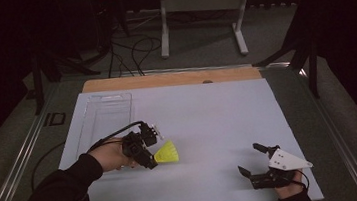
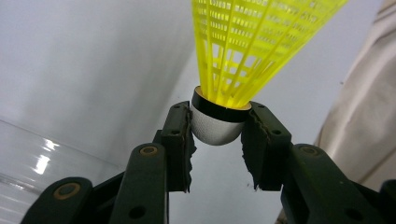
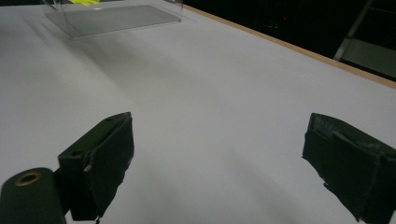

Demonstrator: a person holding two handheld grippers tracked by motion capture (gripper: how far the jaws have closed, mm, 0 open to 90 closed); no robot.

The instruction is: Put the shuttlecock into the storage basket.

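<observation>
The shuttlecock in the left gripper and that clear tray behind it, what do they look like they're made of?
Shuttlecock: the yellow skirt looks like moulded plastic, an open lattice of ribs; the white rounded head looks matte and finely textured, perhaps foam or coated cork, with a black band. Clear tray: transparent glossy plastic, probably, since the white table shows through and its edges glint.

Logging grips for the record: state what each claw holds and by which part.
The left claw holds the yellow shuttlecock by its rounded white cork base. The right claw is open and holds nothing.
</observation>
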